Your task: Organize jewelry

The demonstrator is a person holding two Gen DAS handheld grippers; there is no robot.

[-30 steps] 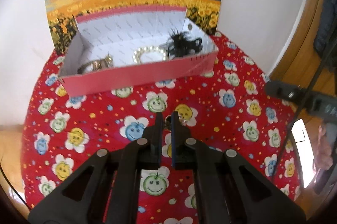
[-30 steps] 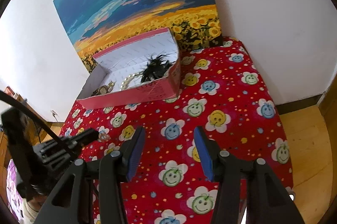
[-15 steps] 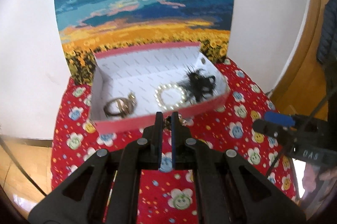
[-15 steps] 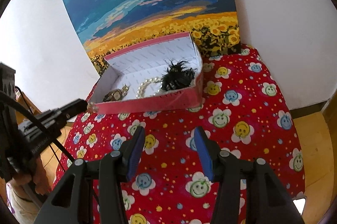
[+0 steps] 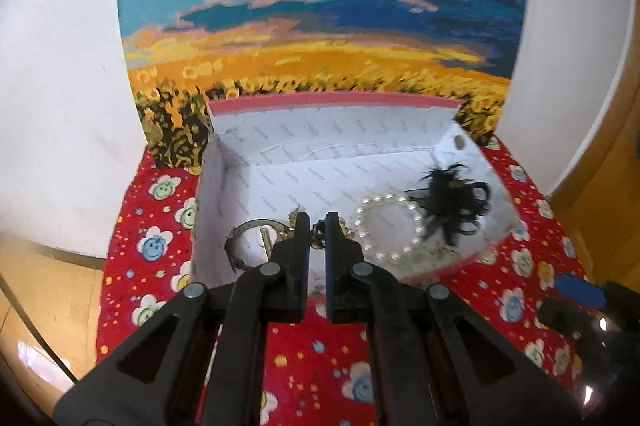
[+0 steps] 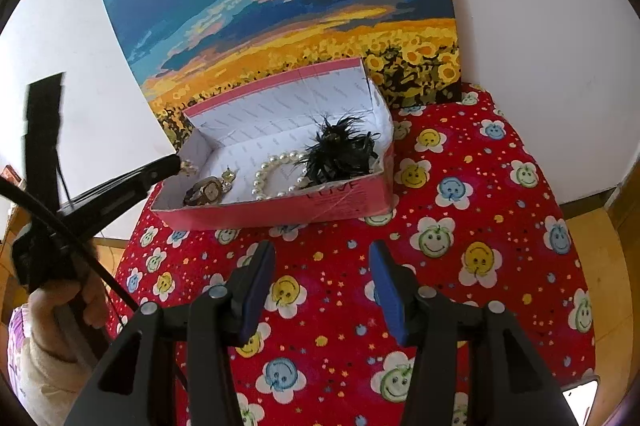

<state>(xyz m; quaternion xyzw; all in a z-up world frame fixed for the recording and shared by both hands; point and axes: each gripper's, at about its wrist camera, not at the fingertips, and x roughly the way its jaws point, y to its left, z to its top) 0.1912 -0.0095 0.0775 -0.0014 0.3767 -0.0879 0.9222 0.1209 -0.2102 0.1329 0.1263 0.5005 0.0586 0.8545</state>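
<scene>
A pink box [image 5: 328, 100] with a white inside stands open on the red flower-print cloth. It holds a watch [image 5: 244, 238], a pearl bracelet [image 5: 386, 226] and a black feathered hair piece [image 5: 456, 202]. My left gripper [image 5: 317, 222] is shut on a small gold jewelry piece [image 5: 320, 232] and hovers over the box's near left part, by the watch. In the right wrist view the box [image 6: 280, 206], watch [image 6: 206, 191], pearls [image 6: 272, 174] and hair piece [image 6: 340, 152] show, with the left gripper's tip [image 6: 176, 162] at the box's left end. My right gripper [image 6: 322, 266] is open and empty, in front of the box.
A sunflower-field painting [image 5: 320, 6] leans on the white wall behind the box. The cloth [image 6: 480, 226] covers a small round table, with wood floor [image 5: 40, 286] around it. The right gripper's blue pad [image 5: 580, 292] shows at the right edge of the left wrist view.
My left gripper has carried the gold piece forward from the open cloth to above the inside of the box. The right gripper has stayed open and moved slightly closer.
</scene>
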